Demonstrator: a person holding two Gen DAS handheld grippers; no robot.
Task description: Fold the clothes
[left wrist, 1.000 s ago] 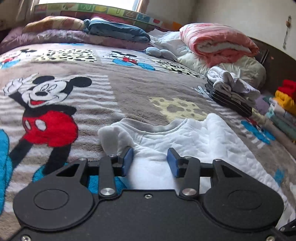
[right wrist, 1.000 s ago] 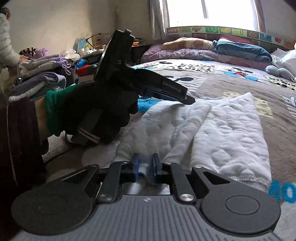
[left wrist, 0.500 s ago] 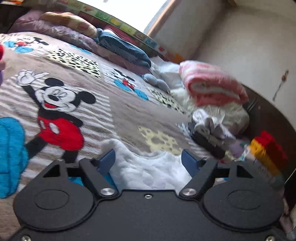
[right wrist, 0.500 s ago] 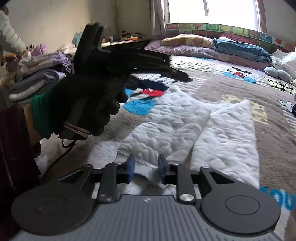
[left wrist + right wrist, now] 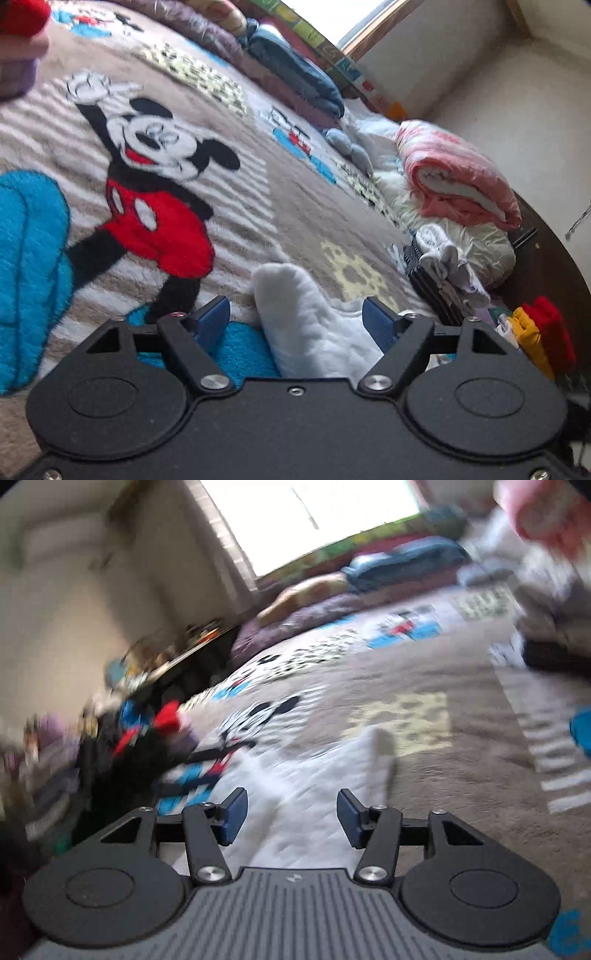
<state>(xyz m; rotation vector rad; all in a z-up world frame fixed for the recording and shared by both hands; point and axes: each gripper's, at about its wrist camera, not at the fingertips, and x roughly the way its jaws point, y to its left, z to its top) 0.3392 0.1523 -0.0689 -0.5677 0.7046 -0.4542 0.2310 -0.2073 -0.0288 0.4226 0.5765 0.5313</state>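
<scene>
Status: the white quilted garment [image 5: 314, 328] lies on the bed blanket [image 5: 295, 206], lengthwise fold apparently made. Left tool [image 5: 295, 323] spread, pinching nothing. Right tool [image 5: 291, 818] has just been opening; garment lies below, unpinched. Remaining, as judged: cross fold, then transfer to the folded stack [image 5: 443, 273]

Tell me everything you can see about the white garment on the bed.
The white garment looks like soft quilted fabric, folded into a long narrow shape lying flat on the cartoon-mouse blanket. One rounded end points up the bed. It lies between each gripper's open pads, which do not press it. The right wrist view is blurred.
</scene>
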